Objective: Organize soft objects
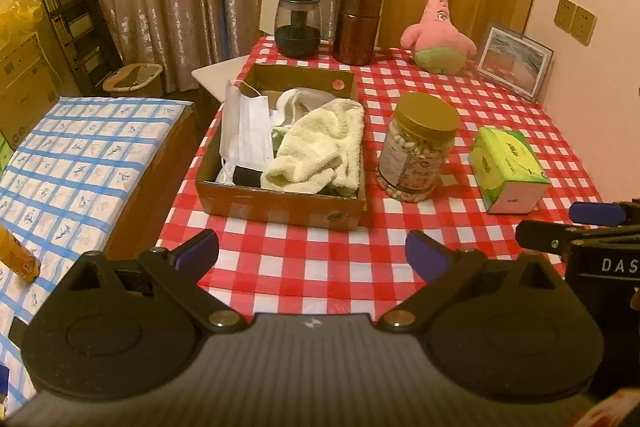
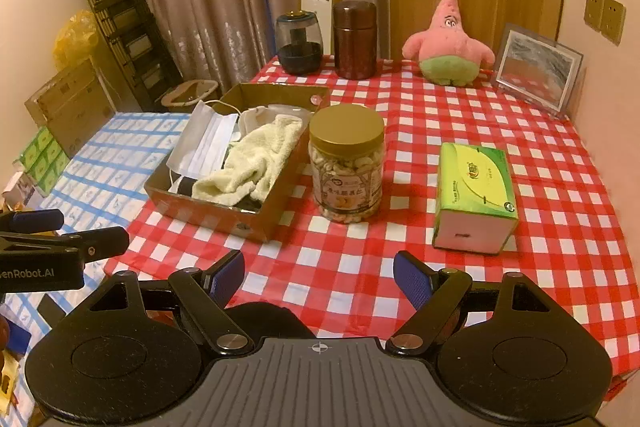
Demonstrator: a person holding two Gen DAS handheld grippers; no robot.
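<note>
A brown cardboard box (image 1: 280, 207) (image 2: 208, 217) on the red checked table holds a pale yellow towel (image 1: 320, 147) (image 2: 248, 163), white face masks (image 1: 248, 125) (image 2: 204, 143) and a dark item. A pink star plush (image 1: 438, 33) (image 2: 448, 43) sits at the far right of the table. A green tissue pack (image 1: 506, 167) (image 2: 476, 195) lies on the right. My left gripper (image 1: 312, 253) is open and empty, in front of the box. My right gripper (image 2: 320, 275) is open and empty near the table's front edge, and its fingers (image 1: 592, 215) show at the right edge of the left wrist view.
A nut jar with a gold lid (image 1: 418, 147) (image 2: 346, 163) stands right of the box. A dark glass jar (image 1: 298, 25) (image 2: 299, 43), a brown canister (image 1: 356, 27) (image 2: 355, 39) and a picture frame (image 1: 514, 61) (image 2: 538, 71) stand at the back. A blue checked surface (image 1: 80, 155) lies to the left.
</note>
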